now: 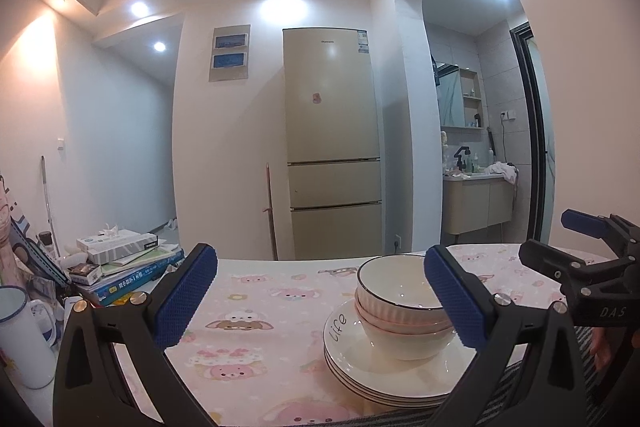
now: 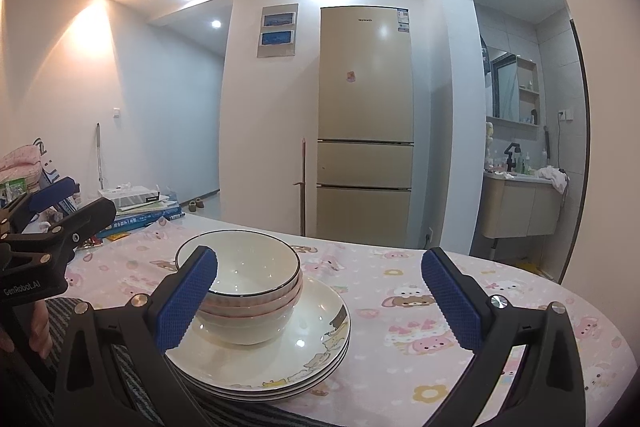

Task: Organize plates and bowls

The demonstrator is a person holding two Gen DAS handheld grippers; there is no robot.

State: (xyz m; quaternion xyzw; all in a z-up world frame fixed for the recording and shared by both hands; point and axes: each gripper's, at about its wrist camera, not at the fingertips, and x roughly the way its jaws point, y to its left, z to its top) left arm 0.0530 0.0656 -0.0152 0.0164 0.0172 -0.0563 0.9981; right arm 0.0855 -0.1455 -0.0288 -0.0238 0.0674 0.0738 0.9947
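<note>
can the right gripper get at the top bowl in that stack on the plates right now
Probably yes. The right gripper is open, with nothing between its fingers and the top bowl, which sits uncovered on the nested bowls over the plates. The left gripper hangs to one side, clear of the rim.

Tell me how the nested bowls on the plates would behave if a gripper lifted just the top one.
The top bowl looks glazed and glossy, so probably slippery and breakable. It sits nested in the bowl stack, so it may drag a lower bowl up. The plates beneath should stay put.
</note>
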